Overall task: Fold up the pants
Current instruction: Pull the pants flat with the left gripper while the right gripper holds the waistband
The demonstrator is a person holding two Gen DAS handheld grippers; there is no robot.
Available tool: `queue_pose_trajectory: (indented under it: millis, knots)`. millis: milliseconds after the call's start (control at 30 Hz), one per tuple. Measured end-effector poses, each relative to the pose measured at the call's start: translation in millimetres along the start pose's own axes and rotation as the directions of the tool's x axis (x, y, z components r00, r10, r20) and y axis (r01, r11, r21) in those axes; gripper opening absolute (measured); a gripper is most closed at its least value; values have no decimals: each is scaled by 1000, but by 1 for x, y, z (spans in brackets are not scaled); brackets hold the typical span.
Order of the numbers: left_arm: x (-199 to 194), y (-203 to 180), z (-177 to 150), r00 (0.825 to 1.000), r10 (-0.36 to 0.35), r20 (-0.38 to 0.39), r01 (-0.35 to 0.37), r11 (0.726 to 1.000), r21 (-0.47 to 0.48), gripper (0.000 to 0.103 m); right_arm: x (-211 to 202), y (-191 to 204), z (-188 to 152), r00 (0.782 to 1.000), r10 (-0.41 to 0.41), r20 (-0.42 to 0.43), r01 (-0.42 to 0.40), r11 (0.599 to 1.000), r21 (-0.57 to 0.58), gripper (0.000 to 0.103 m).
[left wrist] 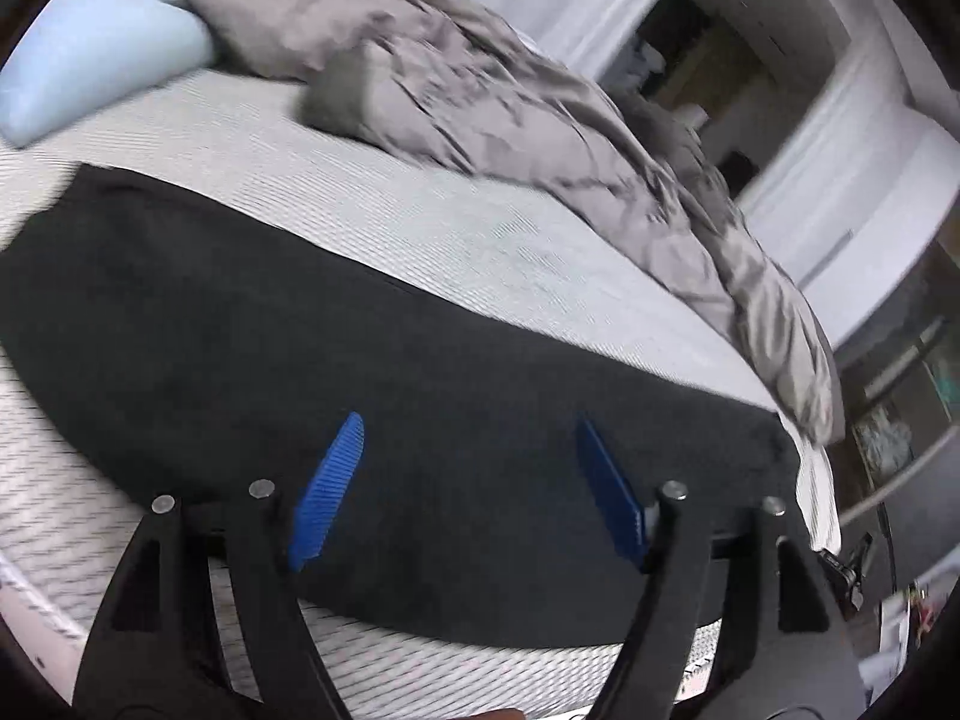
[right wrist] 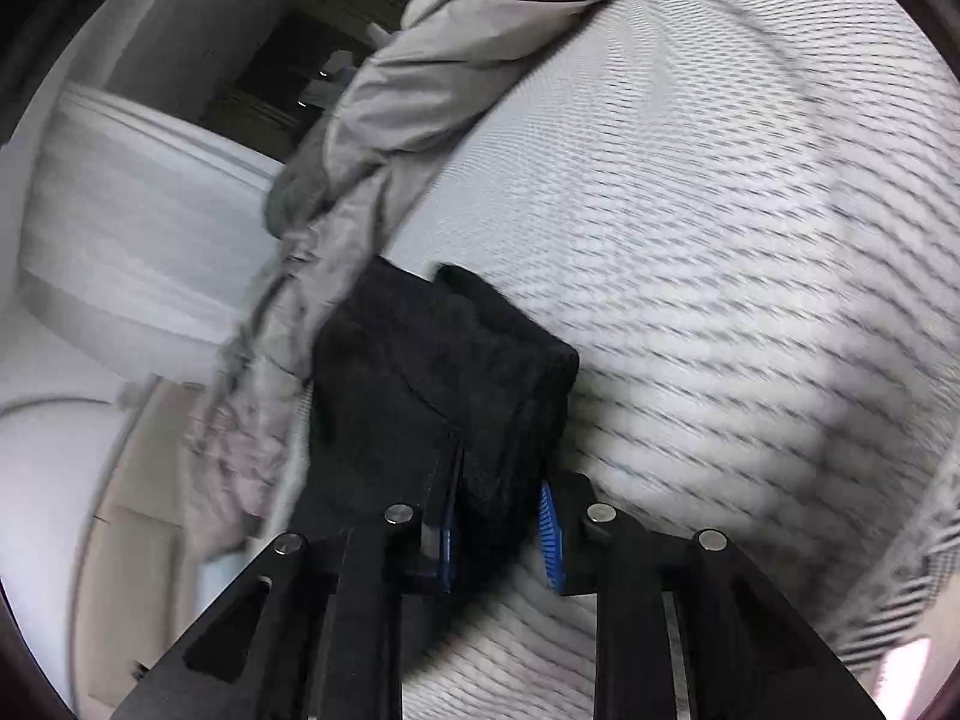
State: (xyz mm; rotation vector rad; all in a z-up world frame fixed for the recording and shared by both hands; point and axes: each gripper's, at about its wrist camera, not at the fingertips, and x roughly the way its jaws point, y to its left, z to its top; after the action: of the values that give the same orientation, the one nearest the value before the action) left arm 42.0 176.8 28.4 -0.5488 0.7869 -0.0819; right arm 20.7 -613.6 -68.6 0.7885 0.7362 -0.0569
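Dark pants (left wrist: 300,324) lie in a long flat band across the striped bed sheet (left wrist: 420,222). My left gripper (left wrist: 469,420) hovers over the middle of that band, its blue pads (left wrist: 327,492) wide apart with nothing between them. In the right wrist view, one end of the pants (right wrist: 444,354) is bunched into a thick fold near the bed's edge. My right gripper (right wrist: 498,498) is shut on that fold, with black cloth filling the gap between its blue pads (right wrist: 552,534). The fold hides the fingertips.
A crumpled grey duvet (left wrist: 480,90) runs along the far side of the bed and hangs over its edge (right wrist: 336,228). A light blue pillow (left wrist: 102,60) lies at the far left. White cabinet doors (left wrist: 840,150) and the floor (right wrist: 150,540) lie beyond the bed.
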Motion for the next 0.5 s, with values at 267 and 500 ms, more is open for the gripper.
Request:
queue_pose_trajectory:
  millis: [267,500]
  knots:
    - [84,-65,-27,993,36,-116,-20,990,136,79,-26,24,-3,989,-74,130,93,985,-147,45]
    - [96,-97,-61,989,103,-111,-65,950,304,92,0,24,-7,986,-120,112,133,984,-121,27]
